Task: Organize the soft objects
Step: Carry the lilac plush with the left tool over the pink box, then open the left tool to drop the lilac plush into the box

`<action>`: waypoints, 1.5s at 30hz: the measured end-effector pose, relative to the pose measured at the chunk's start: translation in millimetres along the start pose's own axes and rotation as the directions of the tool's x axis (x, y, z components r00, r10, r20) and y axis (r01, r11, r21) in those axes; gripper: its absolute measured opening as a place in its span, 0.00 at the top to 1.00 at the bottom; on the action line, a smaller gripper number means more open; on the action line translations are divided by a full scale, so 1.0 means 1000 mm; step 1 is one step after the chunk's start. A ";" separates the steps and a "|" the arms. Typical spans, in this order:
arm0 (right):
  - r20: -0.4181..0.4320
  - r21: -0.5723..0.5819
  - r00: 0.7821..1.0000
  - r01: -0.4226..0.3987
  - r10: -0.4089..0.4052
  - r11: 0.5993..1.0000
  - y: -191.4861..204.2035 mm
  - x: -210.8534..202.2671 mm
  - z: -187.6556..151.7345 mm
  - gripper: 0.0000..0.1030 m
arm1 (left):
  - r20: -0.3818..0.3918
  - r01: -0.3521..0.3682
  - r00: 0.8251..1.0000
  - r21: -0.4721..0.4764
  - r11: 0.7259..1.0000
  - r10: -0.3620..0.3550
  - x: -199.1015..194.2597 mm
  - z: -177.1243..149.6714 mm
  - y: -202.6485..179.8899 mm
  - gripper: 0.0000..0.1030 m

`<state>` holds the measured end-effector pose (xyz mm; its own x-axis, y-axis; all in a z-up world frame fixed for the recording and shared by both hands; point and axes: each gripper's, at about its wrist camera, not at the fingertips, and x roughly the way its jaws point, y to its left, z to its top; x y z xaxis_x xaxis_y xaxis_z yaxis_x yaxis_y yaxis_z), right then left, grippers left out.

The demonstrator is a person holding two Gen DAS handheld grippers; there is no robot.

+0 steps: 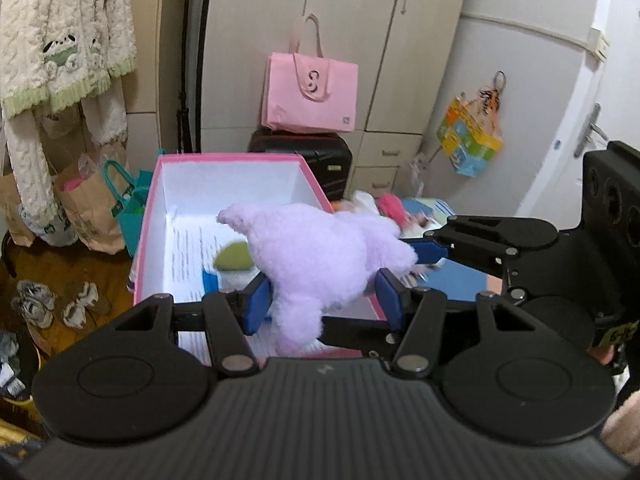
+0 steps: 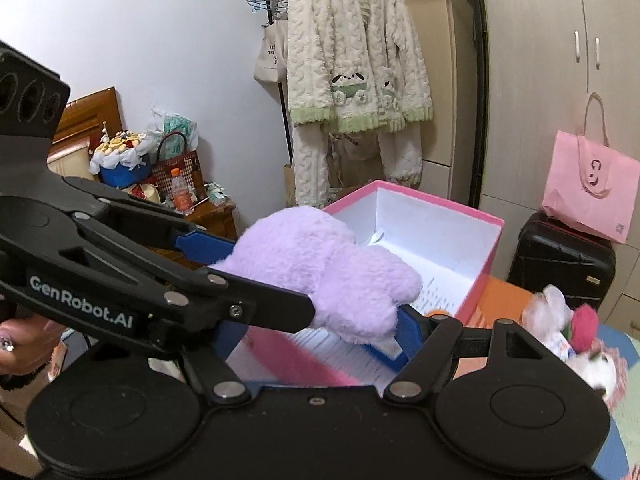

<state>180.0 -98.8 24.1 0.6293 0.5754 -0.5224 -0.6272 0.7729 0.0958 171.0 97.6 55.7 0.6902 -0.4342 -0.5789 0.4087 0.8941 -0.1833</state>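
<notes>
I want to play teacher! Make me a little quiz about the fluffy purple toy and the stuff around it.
1. True or false: the left gripper is open and empty.
2. What colour is the inside of the pink box? A white, B black, C green.
3. What stands on top of the black suitcase?

Key
1. False: it is shut on the purple plush toy, which hangs over the box.
2. A.
3. The pink bag.
</notes>
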 end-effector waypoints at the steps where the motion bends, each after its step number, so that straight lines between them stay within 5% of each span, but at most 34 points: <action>1: 0.005 -0.005 1.000 0.007 -0.007 1.000 -0.005 0.005 0.003 0.26 | 0.002 0.000 1.000 -0.007 1.000 0.000 0.007 0.006 0.005 0.48; 15: -0.087 -0.073 0.994 0.057 -0.063 0.996 -0.065 0.098 0.039 0.35 | -0.056 0.002 0.998 -0.061 0.998 -0.005 0.106 0.043 0.061 0.48; 29: -0.231 0.031 0.970 0.084 -0.075 0.996 -0.098 0.147 0.051 0.35 | -0.151 -0.038 0.988 -0.142 0.989 0.017 0.156 0.062 0.087 0.48; 35: -0.251 0.015 0.955 0.168 -0.159 0.986 -0.098 0.143 0.048 0.34 | -0.092 -0.158 0.984 -0.038 0.987 0.155 0.143 0.057 0.078 0.45; 45: -0.108 -0.067 0.983 0.138 -0.145 0.988 -0.064 0.058 0.039 0.34 | -0.011 -0.156 0.988 0.066 0.986 0.157 0.060 0.047 0.051 0.43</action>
<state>274.2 -104.5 21.1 0.6601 0.4247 -0.6196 -0.5633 0.8255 -0.0343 261.2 111.5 48.9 0.7392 -0.2875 -0.6091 0.3345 0.9416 -0.0386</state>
